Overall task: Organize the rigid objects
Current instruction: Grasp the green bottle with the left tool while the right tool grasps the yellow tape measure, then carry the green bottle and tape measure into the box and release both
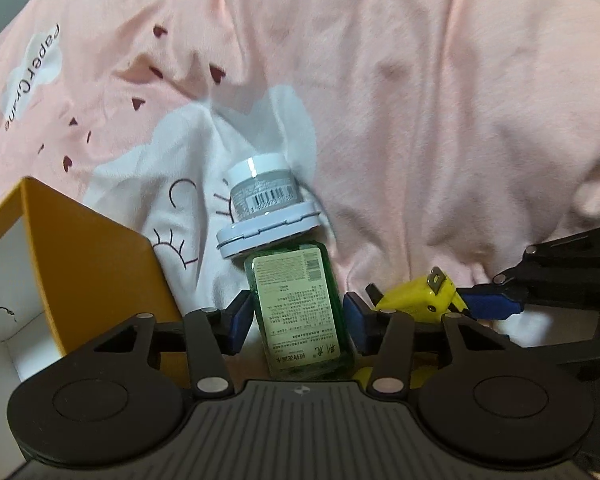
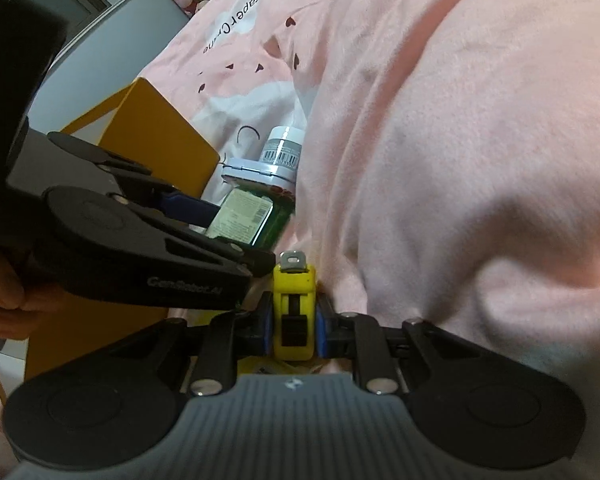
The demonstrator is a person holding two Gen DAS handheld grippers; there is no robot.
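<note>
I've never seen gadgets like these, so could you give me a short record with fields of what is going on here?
Setting: pink bedspread
Left hand-held gripper: fingers on either side of a green bottle, not clearly squeezing it
Right hand-held gripper: shut on a yellow tape measure
Beyond the bottle: flat white case, then a white-lidded jar
Container: open orange box, on the left

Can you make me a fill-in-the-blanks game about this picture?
1. The left hand-held gripper has its fingers on both sides of the ____ bottle.
2. The right hand-held gripper is shut on a ____ tape measure.
3. The white jar has a striped ____ on its side.
4. The open box is ____ on the outside.

Missing words: green, yellow, barcode, orange
</note>
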